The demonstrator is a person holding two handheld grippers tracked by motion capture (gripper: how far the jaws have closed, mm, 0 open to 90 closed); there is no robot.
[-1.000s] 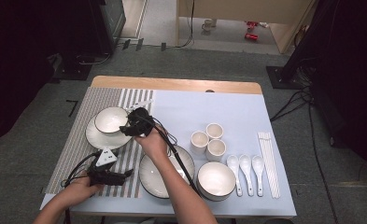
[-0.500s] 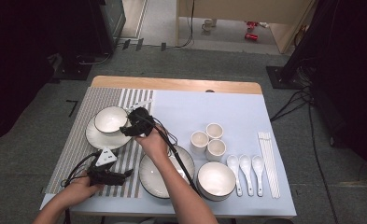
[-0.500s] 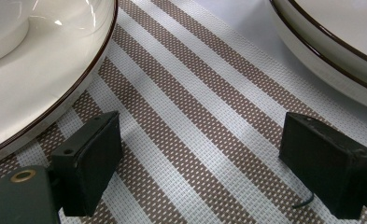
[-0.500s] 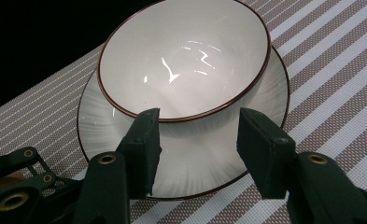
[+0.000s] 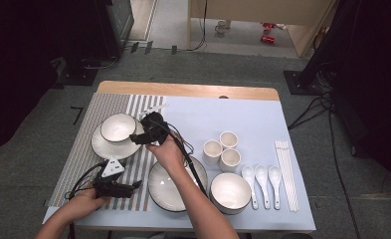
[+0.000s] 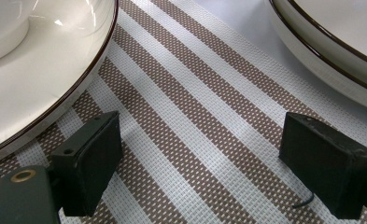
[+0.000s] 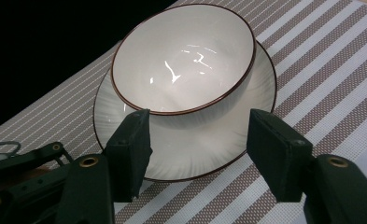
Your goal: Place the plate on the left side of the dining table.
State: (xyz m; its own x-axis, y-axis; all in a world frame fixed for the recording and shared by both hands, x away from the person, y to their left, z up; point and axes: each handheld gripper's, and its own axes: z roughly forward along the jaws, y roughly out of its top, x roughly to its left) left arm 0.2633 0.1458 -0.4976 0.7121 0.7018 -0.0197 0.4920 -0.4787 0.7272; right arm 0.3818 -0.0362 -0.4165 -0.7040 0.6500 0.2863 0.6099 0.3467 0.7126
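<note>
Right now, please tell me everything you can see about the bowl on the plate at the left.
The bowl is round, glossy white with a thin dark rim, likely ceramic. It is empty, stands upright, and rests on a white plate with the same dark rim, on the striped mat. The right gripper stands open just before it, jaws apart from it.

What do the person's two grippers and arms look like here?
Both are black: the left gripper carries a grey three-cornered plate and trails a black cable, the right gripper trails one along a bare forearm. Their jaws end in blocky black pads; brass-coloured rings sit behind them.

Glossy glazed ceramic bowl (image 7: 181, 60) on matching plate (image 7: 195, 154); matt woven striped placemat (image 6: 209, 116).
</note>
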